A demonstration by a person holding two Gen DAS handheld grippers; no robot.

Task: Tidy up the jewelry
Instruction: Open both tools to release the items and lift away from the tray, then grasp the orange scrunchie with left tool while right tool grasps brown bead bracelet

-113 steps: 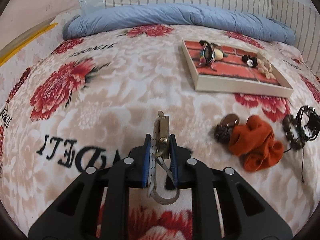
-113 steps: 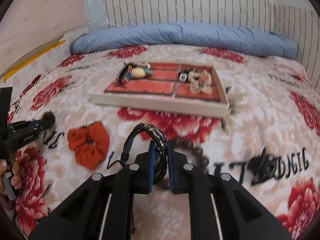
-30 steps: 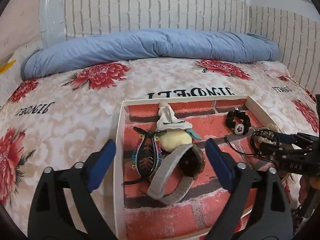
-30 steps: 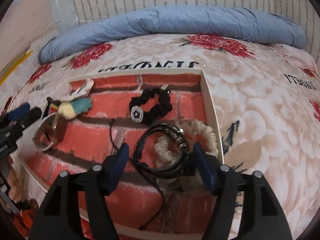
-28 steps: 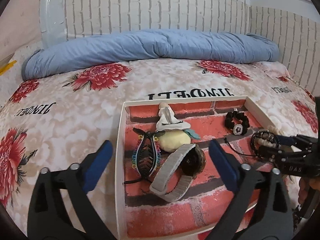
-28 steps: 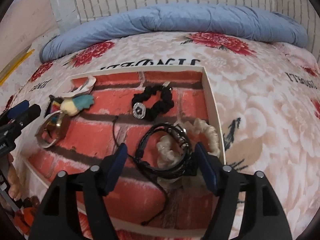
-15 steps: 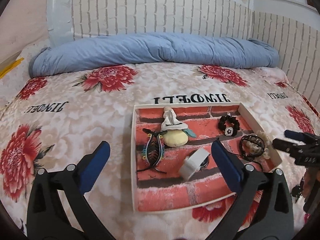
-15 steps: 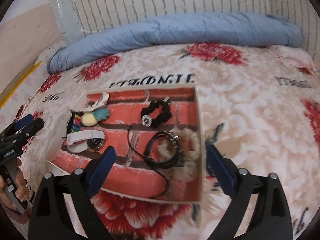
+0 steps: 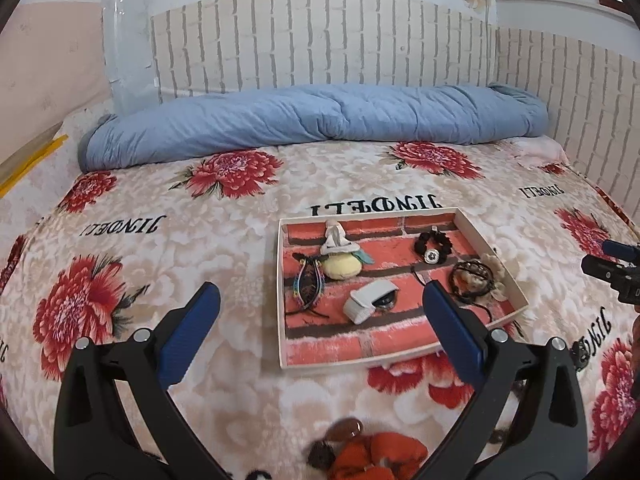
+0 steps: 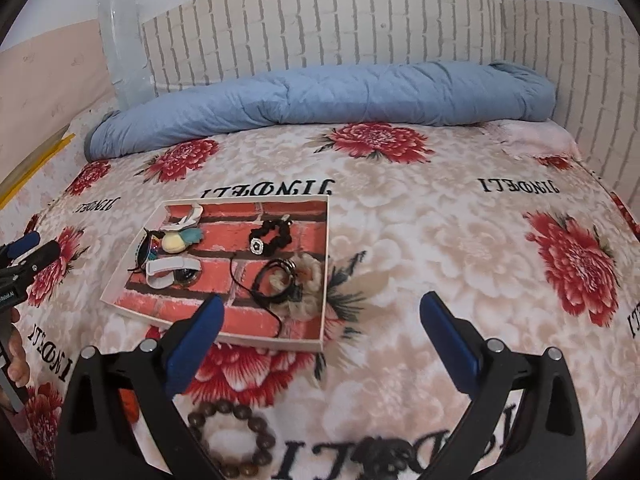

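Note:
A white tray point(image 9: 360, 362) lined with a brick print lies on the flowered bedspread. In it are a grey-strapped watch point(image 9: 368, 304), a black cord bracelet point(image 10: 280, 280) on a cream scrunchie, a black scrunchie point(image 10: 272, 236), a striped hair claw point(image 9: 306, 284) and a yellow plush clip point(image 9: 340, 266). My left gripper point(image 9: 320, 300) hangs open above the tray's near side, holding nothing. My right gripper point(image 10: 322, 304) is open too, above the tray's near right corner, with nothing between its fingers.
On the blanket near me lie an orange scrunchie point(image 9: 376, 456), brown stones point(image 9: 344, 428), a brown bead bracelet point(image 10: 236, 436) and a dark clip point(image 10: 384, 454). A rolled blue quilt point(image 9: 320, 120) runs along the brick-papered wall.
Both grippers have drawn back and up from the tray. The watch and the black cord bracelet stay lying in it. The right jaws have spread wider.

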